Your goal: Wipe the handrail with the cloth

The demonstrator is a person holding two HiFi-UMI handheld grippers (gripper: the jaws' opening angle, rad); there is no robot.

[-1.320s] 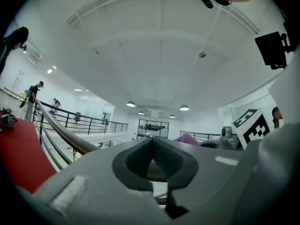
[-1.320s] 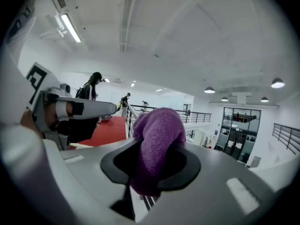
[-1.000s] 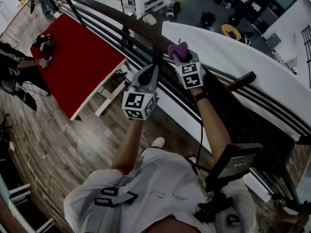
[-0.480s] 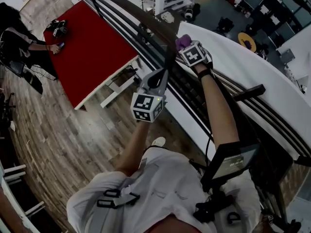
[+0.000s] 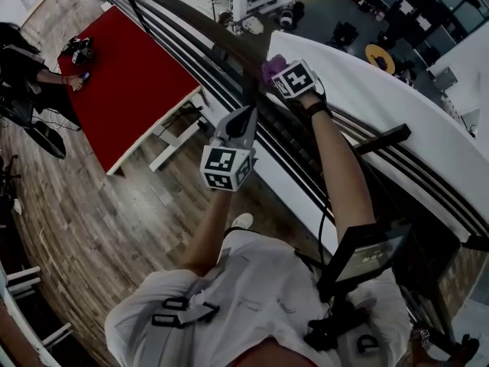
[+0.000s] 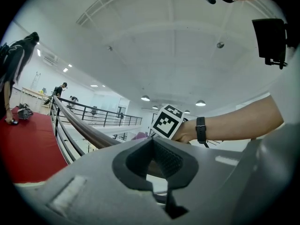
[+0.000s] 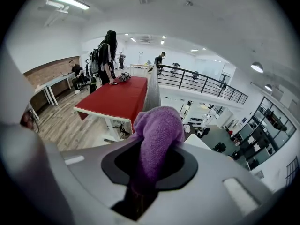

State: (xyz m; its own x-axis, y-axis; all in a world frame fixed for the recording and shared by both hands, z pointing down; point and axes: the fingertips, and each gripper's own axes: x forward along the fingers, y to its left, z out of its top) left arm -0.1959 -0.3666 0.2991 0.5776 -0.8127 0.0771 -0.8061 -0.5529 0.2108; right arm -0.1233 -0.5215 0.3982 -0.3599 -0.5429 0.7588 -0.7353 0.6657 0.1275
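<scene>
The purple cloth is clamped in the jaws of the right gripper and held on the handrail. The jaws of the left gripper are pressed together, empty, just beside the rail.

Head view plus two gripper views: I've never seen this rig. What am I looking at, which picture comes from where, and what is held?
No robot here: a person holds hand-held tongs in each hand; the marker cubes belong to them. The head view looks down from the person's head; each gripper view looks along its own tongs. The right tongs are shut on a purple cloth at the dark handrail. The left tongs are shut, empty, beside the rail. A red table stands on the wooden floor.
</scene>
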